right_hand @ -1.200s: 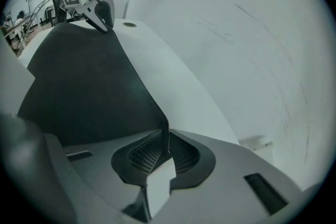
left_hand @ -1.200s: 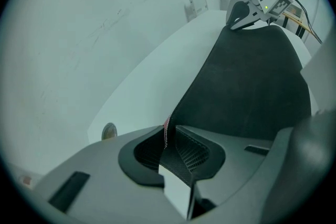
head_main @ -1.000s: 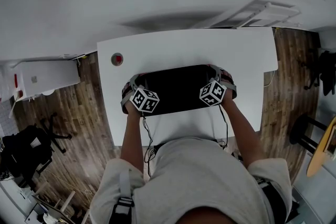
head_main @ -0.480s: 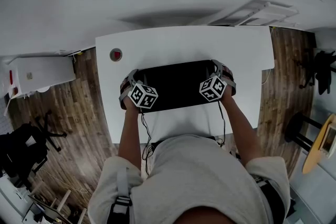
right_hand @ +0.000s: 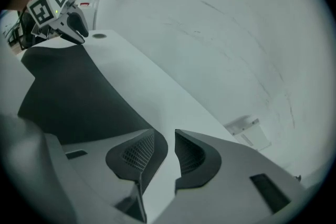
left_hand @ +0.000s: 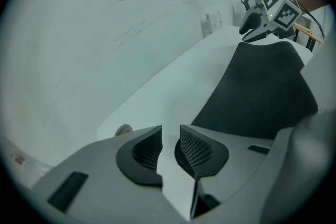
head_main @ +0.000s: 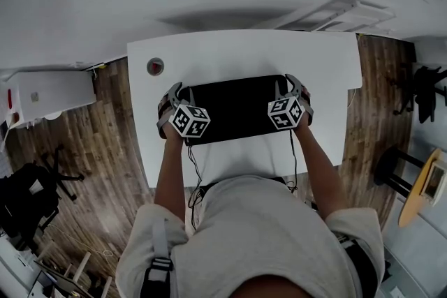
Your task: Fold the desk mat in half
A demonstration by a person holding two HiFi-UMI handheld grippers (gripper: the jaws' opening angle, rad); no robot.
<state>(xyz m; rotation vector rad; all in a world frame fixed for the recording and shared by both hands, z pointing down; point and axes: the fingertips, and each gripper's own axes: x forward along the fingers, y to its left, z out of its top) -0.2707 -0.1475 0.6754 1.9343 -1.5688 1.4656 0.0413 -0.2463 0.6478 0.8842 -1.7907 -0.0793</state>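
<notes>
The matte black desk mat [head_main: 237, 112] lies as a flat rectangle on the smooth white table [head_main: 244, 56]. The jaws of the left gripper [left_hand: 170, 147] and the right gripper [right_hand: 165, 152] have just been opening, with nothing between them.

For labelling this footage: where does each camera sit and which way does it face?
Head view: on the person's head, looking steeply down at white table and black rectangular desk mat; arms, torso, left gripper, right gripper.
Left gripper view: on that gripper, facing along the mat towards the right gripper; empty jaws, just opened.
Right gripper view: mirrored, towards the left gripper; jaws likewise.
All share the mat.
</notes>
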